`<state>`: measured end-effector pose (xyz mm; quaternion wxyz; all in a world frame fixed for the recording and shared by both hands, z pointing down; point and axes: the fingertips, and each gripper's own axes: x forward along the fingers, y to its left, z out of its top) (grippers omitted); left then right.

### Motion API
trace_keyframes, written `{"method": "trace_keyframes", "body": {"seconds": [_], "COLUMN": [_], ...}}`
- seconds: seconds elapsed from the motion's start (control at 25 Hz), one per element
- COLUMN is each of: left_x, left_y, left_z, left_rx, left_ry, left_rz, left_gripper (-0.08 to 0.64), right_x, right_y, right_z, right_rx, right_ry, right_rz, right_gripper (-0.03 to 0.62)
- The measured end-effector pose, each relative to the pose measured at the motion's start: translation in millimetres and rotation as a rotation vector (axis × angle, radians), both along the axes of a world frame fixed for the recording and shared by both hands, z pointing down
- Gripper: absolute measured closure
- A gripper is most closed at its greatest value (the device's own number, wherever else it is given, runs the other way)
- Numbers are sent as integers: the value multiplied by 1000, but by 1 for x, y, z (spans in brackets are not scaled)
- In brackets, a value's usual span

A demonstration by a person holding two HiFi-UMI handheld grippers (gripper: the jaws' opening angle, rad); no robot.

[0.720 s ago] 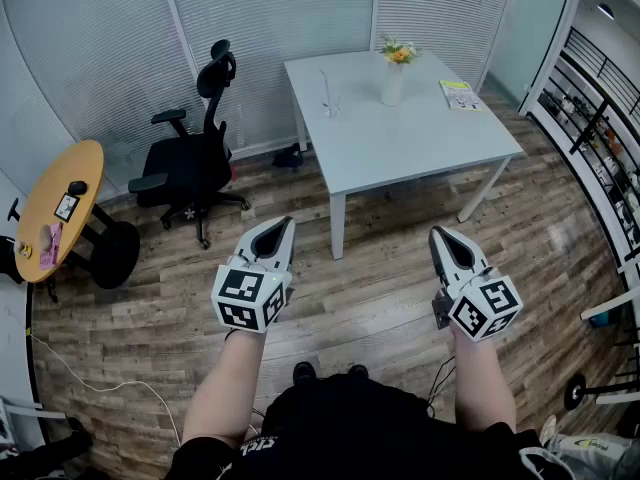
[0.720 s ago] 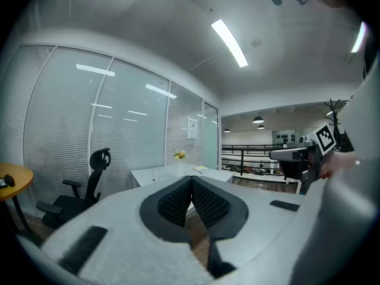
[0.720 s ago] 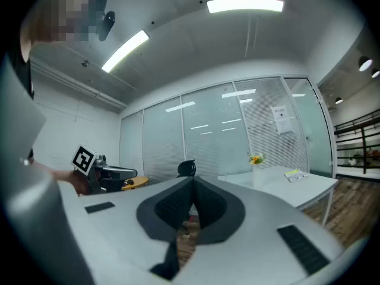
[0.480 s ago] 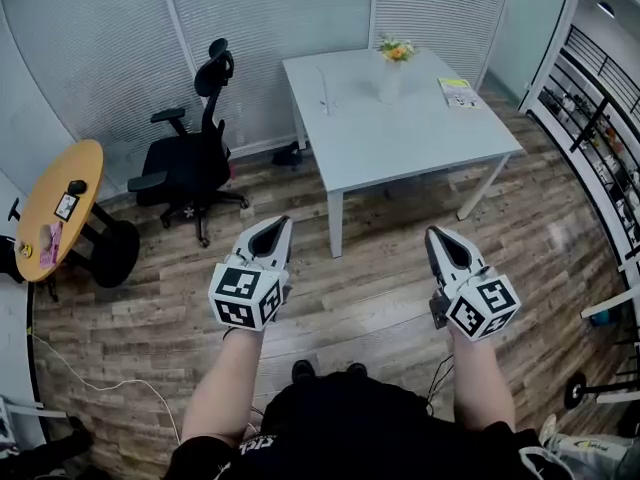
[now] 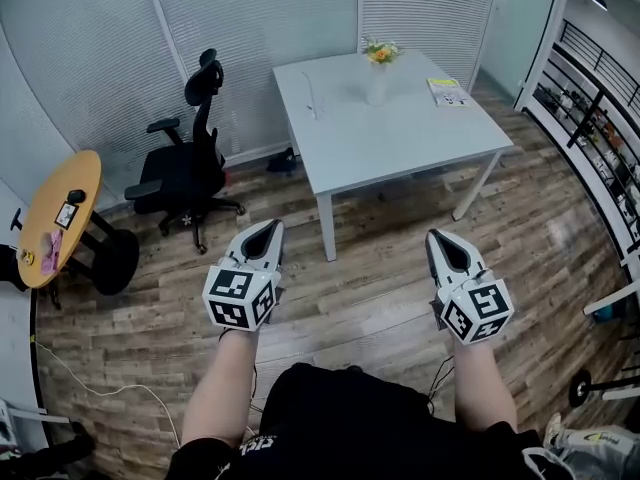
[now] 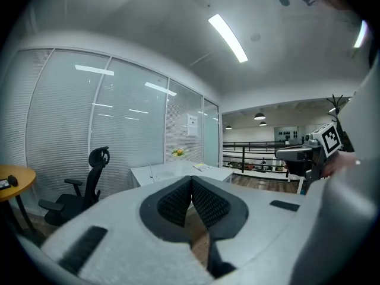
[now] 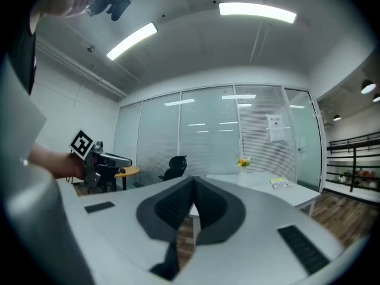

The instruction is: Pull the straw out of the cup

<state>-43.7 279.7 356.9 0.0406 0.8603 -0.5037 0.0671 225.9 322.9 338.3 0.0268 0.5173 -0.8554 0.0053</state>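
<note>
My left claw (image 5: 268, 227) is pressed fully together with nothing in it, held over the wood floor (image 5: 360, 298). Well ahead, on the white surface (image 5: 400, 138), a thin upright thing (image 5: 310, 96) stands near the left edge. It is too small to tell whether it is the cup and straw. My right claw (image 5: 438, 236) is likewise closed and empty.

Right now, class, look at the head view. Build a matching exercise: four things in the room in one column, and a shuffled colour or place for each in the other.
Things:
1 office chair
2 vase
3 round table
4 booklet

Descriptions:
A yellow wooden top, far left
B black, beside the blinds
C flat at the far right corner of the white table
D holds orange-yellow flowers

Pairs: 1-B, 2-D, 3-A, 4-C
</note>
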Motion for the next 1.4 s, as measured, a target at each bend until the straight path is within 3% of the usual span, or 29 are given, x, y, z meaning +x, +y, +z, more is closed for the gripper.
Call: {"method": "trace_keyframes", "body": {"seconds": [0.32, 0.72, 1.4], "left_x": [19, 7, -44], "left_y": [14, -19, -183], "left_z": [4, 21, 47], "left_rx": [-8, -32, -89], "left_ry": [8, 38, 81], "left_rz": [-3, -14, 9], "left_gripper": [551, 551, 551], "right_x": [17, 3, -63], "right_y": [6, -26, -175], "right_z": [7, 23, 47], "right_rx": [-36, -89, -195], "right_ry": [-59, -57, -31], "right_rz": [-40, -71, -96], "right_gripper": [586, 586, 586]}}
